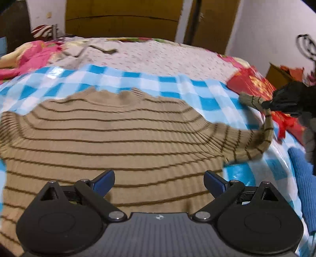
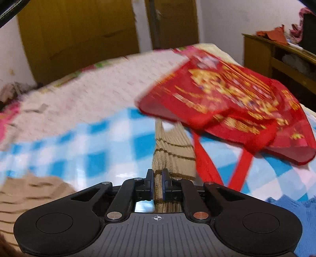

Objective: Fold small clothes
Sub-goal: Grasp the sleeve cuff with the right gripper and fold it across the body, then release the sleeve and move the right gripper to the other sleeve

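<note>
The sweater (image 1: 110,138) lies spread flat on the checked sheet (image 1: 207,91) that covers the near part of the bed (image 1: 158,57), tan with thin brown stripes, neck pointing away toward the wardrobe (image 1: 122,17). Its body looks smooth; only one sleeve is off the cloth.

That sleeve (image 1: 264,126) is what the work is about right now. The right claw (image 2: 157,183) has its fingers pinched close together on the sleeve near the cuff, the ribbed knit running up between them, and from the left camera I can see the sleeve arcing up from the shoulder to where it is gripped, off to the right beside the red bag (image 2: 233,102). The bag sits just beyond the cuff, its handles trailing onto the sheet close to the knit.

The left claw (image 1: 159,182) hangs over the lower middle of the sweater with its fingers spread wide, holding nothing.

I would judge this an early step: the first sleeve fold, with the body not yet folded at all. The next move, I think, calls for carrying the sleeve inward across the chest and laying it flat, without snagging the bag's handles. The left claw seems well placed to press the body down so it does not drag along.
</note>
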Demonstrator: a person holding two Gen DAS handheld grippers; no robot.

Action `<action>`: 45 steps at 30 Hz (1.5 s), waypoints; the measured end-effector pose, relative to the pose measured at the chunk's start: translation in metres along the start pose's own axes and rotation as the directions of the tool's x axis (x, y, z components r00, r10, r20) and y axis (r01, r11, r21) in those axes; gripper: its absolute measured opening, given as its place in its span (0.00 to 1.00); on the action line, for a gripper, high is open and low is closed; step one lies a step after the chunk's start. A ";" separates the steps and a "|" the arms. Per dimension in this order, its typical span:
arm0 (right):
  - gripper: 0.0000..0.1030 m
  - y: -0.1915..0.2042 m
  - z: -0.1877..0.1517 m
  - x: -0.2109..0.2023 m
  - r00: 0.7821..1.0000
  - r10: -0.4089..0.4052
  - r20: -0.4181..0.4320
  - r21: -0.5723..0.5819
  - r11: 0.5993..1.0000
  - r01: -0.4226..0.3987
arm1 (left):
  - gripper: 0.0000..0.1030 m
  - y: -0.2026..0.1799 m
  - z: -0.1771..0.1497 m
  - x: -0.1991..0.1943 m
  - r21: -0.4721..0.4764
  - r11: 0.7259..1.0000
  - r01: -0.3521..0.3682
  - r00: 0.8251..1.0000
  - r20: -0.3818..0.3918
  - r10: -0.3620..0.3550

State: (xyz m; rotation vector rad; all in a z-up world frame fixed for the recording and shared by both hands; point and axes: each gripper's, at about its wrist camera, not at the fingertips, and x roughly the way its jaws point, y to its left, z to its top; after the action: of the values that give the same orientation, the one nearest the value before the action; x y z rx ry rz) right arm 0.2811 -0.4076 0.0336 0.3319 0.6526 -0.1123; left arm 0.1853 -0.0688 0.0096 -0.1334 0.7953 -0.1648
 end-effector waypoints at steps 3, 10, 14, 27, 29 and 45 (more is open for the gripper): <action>0.07 0.047 0.000 -0.032 0.990 0.137 0.041 -0.068 0.989 -0.134 | 1.00 0.028 -0.003 -0.022 -0.019 0.999 -0.042 0.998 0.050 0.043; 0.08 0.194 -0.082 -0.068 0.888 0.451 -0.086 -0.380 0.809 -0.448 | 1.00 0.089 -0.030 -0.055 -0.045 0.981 -0.187 0.978 0.088 0.191; 0.12 0.242 -0.154 -0.026 0.908 0.293 -0.299 -0.569 0.710 -0.416 | 1.00 0.118 -0.049 -0.055 -0.086 0.971 -0.222 0.973 0.051 0.227; 0.19 0.258 -0.142 -0.041 0.870 0.373 -0.322 -0.562 0.664 -0.493 | 1.00 0.159 -0.064 -0.051 -0.174 0.963 -0.205 0.974 0.061 0.218; 0.19 0.269 -0.140 -0.031 0.872 0.364 -0.326 -0.581 0.651 -0.489 | 1.00 0.161 -0.064 -0.051 -0.185 0.963 -0.196 0.975 0.065 0.211; 0.40 0.324 -0.163 0.006 0.830 0.324 -0.454 -0.694 0.456 -0.557 | 1.00 0.167 -0.064 -0.057 -0.190 0.963 -0.189 0.970 0.117 0.213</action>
State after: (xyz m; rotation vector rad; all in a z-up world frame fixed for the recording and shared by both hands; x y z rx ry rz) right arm 0.2582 -0.0475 -0.0048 -0.4109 0.7883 0.7677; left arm 0.1158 0.1018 -0.0255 -0.2287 0.6811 0.1084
